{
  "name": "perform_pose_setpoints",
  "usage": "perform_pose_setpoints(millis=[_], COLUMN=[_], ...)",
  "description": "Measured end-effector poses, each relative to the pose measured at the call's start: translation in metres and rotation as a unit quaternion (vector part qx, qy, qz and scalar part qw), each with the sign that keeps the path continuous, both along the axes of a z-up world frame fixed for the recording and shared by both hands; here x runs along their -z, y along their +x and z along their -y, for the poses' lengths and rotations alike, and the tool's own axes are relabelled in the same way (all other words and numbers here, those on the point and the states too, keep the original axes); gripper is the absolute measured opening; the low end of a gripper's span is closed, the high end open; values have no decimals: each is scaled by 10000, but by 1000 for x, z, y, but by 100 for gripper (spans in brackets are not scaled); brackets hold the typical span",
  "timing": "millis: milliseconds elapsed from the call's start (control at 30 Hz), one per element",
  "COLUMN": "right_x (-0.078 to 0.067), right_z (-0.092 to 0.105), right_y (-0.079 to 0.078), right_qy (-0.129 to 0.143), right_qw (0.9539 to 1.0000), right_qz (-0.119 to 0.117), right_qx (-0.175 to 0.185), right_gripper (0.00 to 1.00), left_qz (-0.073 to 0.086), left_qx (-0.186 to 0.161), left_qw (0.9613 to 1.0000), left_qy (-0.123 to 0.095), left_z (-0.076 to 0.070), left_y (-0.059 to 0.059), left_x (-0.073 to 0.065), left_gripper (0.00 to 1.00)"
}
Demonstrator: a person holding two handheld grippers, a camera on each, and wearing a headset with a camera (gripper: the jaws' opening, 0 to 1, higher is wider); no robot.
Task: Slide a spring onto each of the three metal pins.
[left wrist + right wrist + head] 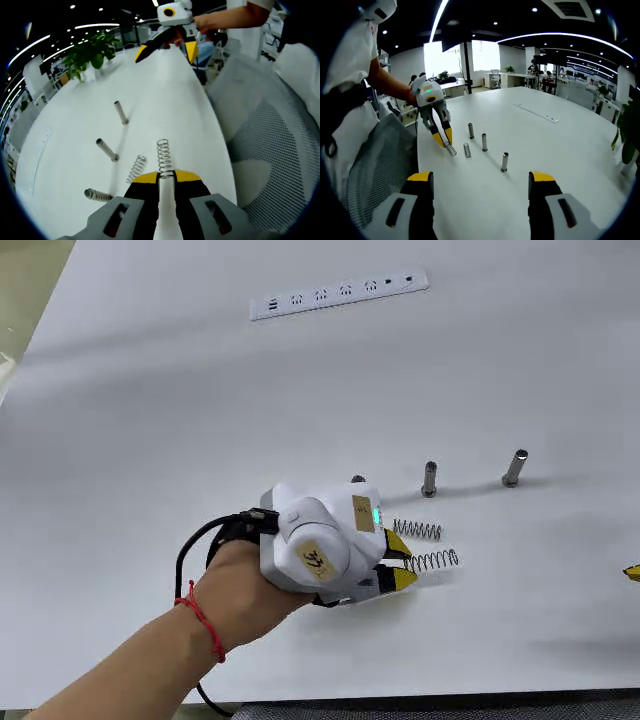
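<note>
Roughly a third of the job looks done. Of the three short grey metal pins standing upright on the white desk (150, 440), the sleeved pin (97, 194) closest to the left hand-held gripper (400, 562) seems to carry a coil, while the middle pin (430, 478) and the far pin (514, 468) are bare. That leaves two to do. The left hand-held gripper's yellow-tipped jaws are pinched narrow on one end of the held spring (432, 561), a thin coiled steel wire that sticks straight out ahead of them, low over the desk. I cannot tell whether it touches. A matching loose spring (417, 529) lies just beside it, between it and the bare pins, which stand near. The right hand-held gripper (481, 180) hangs wide apart, holding nothing, well off to the side.
</note>
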State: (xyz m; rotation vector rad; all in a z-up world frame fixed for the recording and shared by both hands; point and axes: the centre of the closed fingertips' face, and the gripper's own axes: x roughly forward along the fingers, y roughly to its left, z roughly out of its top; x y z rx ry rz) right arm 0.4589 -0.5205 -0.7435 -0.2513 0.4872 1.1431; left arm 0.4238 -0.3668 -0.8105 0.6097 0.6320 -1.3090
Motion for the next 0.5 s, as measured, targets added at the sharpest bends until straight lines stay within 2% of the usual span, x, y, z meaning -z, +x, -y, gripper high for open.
perform_pose_setpoints(millis=[267, 500], right_x=[-22, -42], right_z=[-25, -54], right_y=[-3, -6], right_qy=[230, 497], right_qw=[9995, 9973], right_qz=[-79, -240], right_qx=[-225, -482], right_gripper=[73, 65], left_qz=[46, 159], left_qx=[-316, -484], left_qw=[9974, 9911], left_qy=[-653, -1232], left_z=[9, 18], left_y=[3, 5], left_x=[-32, -65], left_gripper=[10, 10])
